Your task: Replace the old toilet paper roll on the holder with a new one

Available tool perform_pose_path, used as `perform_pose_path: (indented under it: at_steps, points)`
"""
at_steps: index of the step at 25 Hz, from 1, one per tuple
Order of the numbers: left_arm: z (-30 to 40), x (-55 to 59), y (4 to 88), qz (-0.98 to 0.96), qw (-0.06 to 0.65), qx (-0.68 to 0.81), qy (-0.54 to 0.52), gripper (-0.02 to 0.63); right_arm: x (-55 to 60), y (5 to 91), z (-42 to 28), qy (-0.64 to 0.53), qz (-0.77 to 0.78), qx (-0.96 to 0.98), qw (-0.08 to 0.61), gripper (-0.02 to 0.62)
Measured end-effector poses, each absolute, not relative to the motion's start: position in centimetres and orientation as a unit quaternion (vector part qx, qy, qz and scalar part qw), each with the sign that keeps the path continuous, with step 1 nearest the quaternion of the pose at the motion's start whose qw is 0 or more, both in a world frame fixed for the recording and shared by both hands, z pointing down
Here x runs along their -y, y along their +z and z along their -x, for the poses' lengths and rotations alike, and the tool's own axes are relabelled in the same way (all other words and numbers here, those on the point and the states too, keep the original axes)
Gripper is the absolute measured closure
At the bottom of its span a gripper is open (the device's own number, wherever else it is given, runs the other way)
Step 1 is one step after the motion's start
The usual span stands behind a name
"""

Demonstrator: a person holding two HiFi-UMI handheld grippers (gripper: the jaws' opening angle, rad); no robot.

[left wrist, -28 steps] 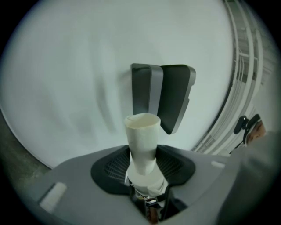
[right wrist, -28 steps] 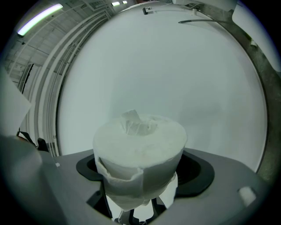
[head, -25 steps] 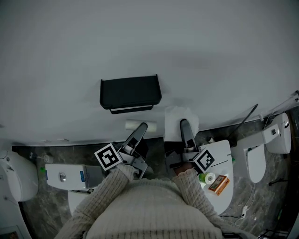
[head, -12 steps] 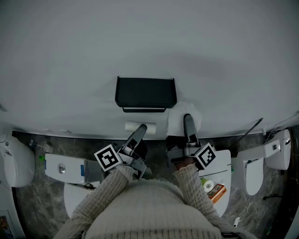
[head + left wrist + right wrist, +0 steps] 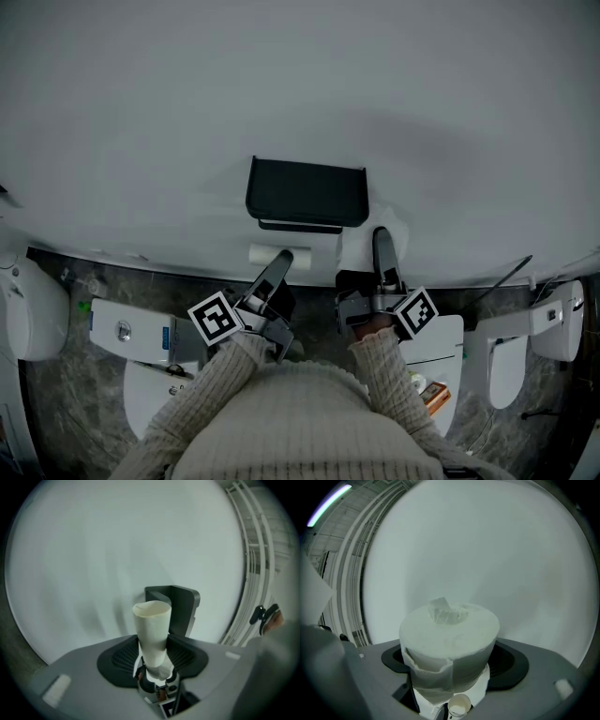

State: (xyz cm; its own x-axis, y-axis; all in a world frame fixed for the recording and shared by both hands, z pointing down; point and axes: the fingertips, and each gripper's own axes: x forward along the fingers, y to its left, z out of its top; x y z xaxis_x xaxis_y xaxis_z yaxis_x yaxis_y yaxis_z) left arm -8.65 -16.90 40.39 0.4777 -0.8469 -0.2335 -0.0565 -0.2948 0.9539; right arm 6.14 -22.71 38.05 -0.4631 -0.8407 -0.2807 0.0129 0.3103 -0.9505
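The old core is already off. The left gripper (image 5: 283,261) has its jaws clamped on the empty cardboard tube (image 5: 262,254), which lies crosswise just below the black holder (image 5: 307,192) at the centre of the head view. In the left gripper view the tube (image 5: 152,632) stands up from the jaws with the holder (image 5: 180,604) close behind it. To the right, the right gripper (image 5: 380,236) grips the new roll (image 5: 352,248) by its sides, just under the holder's lower right corner. Its own view shows the roll (image 5: 450,641) filling the jaws, with a loose flap of paper on the near side. Both point at the pale wall (image 5: 300,84).

The step in hand looks like mounting the new roll. I would bring it in level and line its bore up with the holder's bar before pushing, with only enough squeeze to hold it, since soft paper crushes out of round. Mind the loose flap so it does not snag. The tube should move aside to the left, clear of the approach.
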Motion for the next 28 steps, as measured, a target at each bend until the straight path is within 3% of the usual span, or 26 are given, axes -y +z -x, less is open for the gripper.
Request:
perform_pose_path:
  at_steps: [28]
  points:
    - [10.1, 16.7, 39.8, -0.684, 0.472, 0.352, -0.430, 0.433, 22.3, 37.5, -0.4, -0.531, 0.230, -0.730, 0.364, 0.158]
